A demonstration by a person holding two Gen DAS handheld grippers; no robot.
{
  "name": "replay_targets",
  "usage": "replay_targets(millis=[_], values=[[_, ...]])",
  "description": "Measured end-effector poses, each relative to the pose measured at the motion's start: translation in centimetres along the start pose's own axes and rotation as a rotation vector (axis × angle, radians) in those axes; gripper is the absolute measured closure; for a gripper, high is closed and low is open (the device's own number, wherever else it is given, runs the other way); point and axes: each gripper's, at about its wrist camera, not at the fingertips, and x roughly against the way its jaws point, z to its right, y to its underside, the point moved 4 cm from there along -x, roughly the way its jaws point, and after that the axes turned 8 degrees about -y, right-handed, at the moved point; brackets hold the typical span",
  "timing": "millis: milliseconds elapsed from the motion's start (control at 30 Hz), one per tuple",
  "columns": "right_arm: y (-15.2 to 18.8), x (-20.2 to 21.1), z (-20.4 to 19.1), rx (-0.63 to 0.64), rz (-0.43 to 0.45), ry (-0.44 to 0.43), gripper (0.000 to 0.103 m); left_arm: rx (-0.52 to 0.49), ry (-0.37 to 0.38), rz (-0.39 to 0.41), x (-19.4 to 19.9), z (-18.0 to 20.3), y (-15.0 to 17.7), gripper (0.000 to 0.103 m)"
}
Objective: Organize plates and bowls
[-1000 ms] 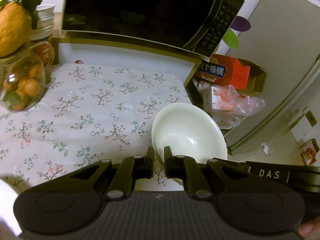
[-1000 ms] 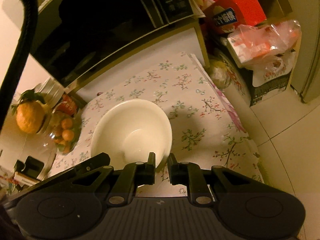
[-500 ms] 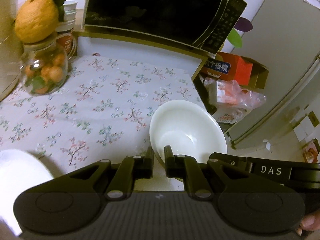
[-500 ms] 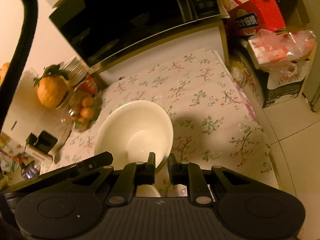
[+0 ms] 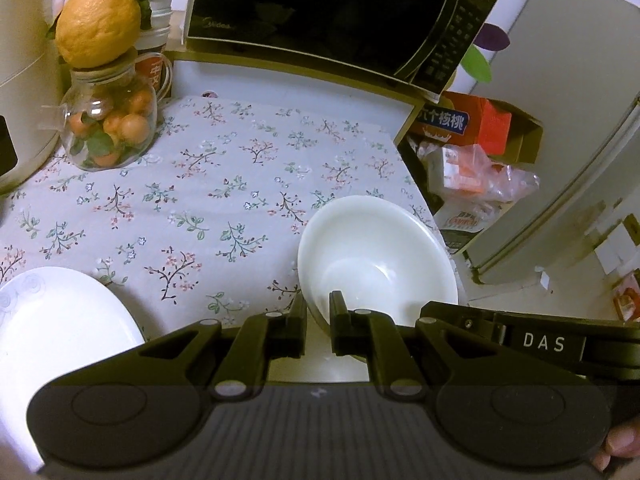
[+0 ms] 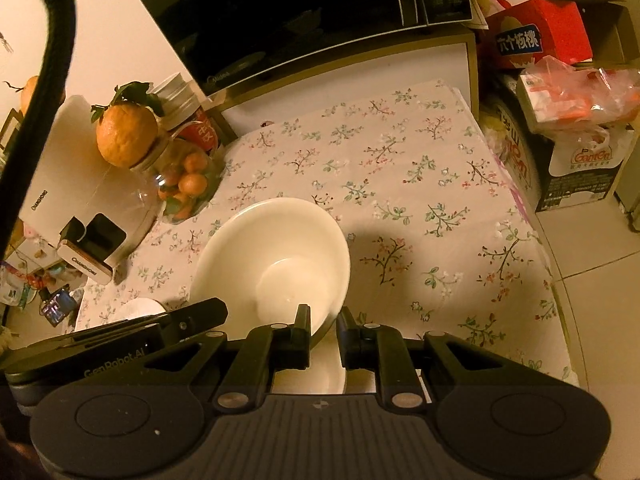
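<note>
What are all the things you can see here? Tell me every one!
round white ceramic bowl: one, white, held by its rim in both tools.
white flat plate: one, white, near-left corner of the table.
floral tablecloth: one, pale with small sprigs, covering the table.
black microwave: one, black, on a shelf behind the table.
clear glass jar of small oranges: one, back left.
big orange citrus fruit: one, on the jar.
red carton: one, beside the table.
left tool: black, shut on the bowl's rim.
right tool: black, shut on the rim.
</note>
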Motion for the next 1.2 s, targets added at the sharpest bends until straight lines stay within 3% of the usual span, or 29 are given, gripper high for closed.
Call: replay_targets(millis=[633, 1200], values=[[0.3, -0.3, 0.1, 0.000, -0.009, 0.018, 0.088, -0.022, -0.004, -0.003, 0.2, 0.0, 0.7, 0.093], [3.9, -2.8, -1.7, 0.086, -0.143, 0.029, 0.084, -0.019, -0.022, -0.106, -0.2, -2.1, 3.8, 0.092]])
